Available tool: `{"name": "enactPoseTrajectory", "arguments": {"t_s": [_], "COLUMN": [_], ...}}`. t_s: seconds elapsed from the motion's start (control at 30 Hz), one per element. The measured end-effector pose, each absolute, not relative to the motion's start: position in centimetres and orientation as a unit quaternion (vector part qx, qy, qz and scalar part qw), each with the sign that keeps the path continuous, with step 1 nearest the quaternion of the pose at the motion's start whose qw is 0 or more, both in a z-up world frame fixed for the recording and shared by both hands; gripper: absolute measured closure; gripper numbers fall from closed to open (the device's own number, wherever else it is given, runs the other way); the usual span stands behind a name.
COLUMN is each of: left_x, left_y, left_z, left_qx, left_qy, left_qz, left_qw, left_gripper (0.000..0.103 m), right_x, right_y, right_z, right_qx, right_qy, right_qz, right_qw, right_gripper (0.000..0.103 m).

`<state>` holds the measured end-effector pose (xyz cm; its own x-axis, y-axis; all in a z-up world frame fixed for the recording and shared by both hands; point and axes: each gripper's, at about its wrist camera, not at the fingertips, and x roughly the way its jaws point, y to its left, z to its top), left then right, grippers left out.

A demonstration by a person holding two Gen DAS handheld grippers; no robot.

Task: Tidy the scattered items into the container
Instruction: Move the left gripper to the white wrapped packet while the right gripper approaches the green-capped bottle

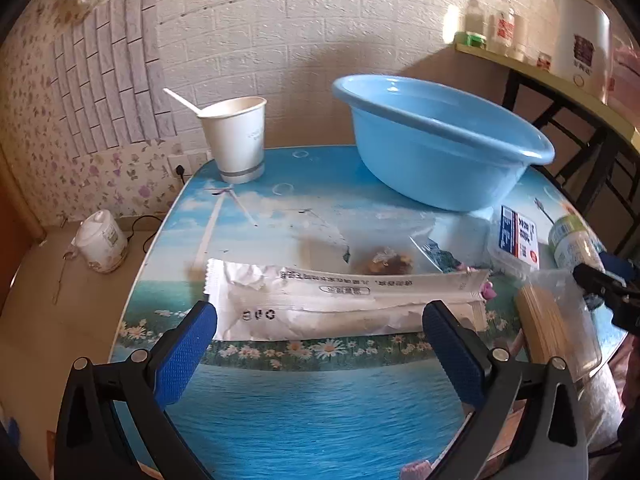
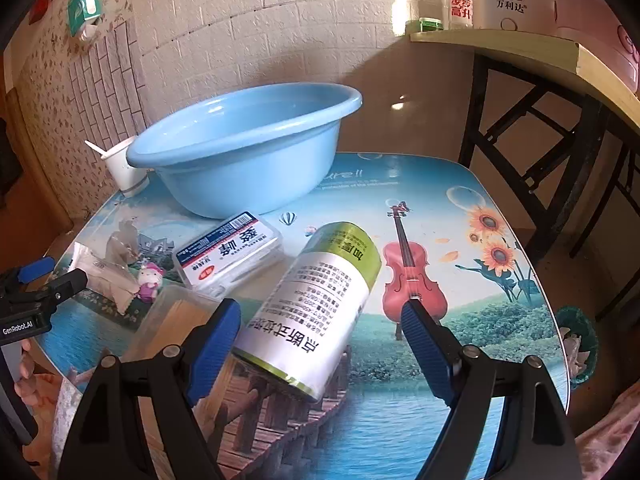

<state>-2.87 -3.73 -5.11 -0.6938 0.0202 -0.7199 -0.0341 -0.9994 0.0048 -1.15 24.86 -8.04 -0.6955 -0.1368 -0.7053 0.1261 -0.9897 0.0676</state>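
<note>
A light blue basin (image 1: 440, 140) (image 2: 240, 152) stands at the back of the printed table. In front of it a long white foil packet (image 1: 344, 300) lies crosswise, just beyond my open left gripper (image 1: 320, 320), whose fingers flank it without touching. A green-and-white labelled cylinder (image 2: 320, 300) (image 1: 572, 240) lies on its side between the fingers of my open right gripper (image 2: 320, 316); a gap shows at the right pad. Beside it are a white labelled box (image 2: 228, 252) (image 1: 516, 236), a clear box of wooden sticks (image 2: 176, 320) (image 1: 548, 320) and a small clear bag (image 1: 384, 260).
A paper cup with a spoon (image 1: 236, 140) (image 2: 124, 172) stands left of the basin. A shelf table (image 2: 520, 48) with a kettle and bottles is at the right. A white cooker (image 1: 102, 240) sits on the floor left. Each view shows the other gripper (image 1: 604, 270) (image 2: 56, 276).
</note>
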Motion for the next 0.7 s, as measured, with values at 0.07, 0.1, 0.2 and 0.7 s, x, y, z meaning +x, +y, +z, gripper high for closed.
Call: {"name": "enactPoseTrajectory", "arguments": {"t_s": [0.07,0.1,0.2,0.7], "left_x": [-2.9,-2.8,-2.7,-4.3], "left_y": [-3.2,-2.9,-2.0,-0.1], "left_z": [-5.4,-5.5,-5.8,-6.9], "left_qx": [-0.393,-0.394,-0.395,-0.405], "left_qy": [0.022,0.028,0.040,0.091], "left_qz": [0.919,0.918,0.917,0.909], "left_qw": [0.020,0.025,0.037,0.039], "left_gripper": [0.000,0.000,0.000,0.000], "right_x": [-1.2,-1.2,-1.3,-1.8], "right_y": [24.9,24.9,24.7,24.3], "right_z": [-8.1,-8.1,-8.2,-8.7], "right_qx": [0.386,0.386,0.387,0.399], "right_qy": [-0.011,-0.011,-0.008,-0.004], "right_qz": [-0.920,-0.920,-0.919,-0.914], "right_qw": [0.070,0.069,0.069,0.074], "right_gripper": [0.019,0.019,0.019,0.019]}}
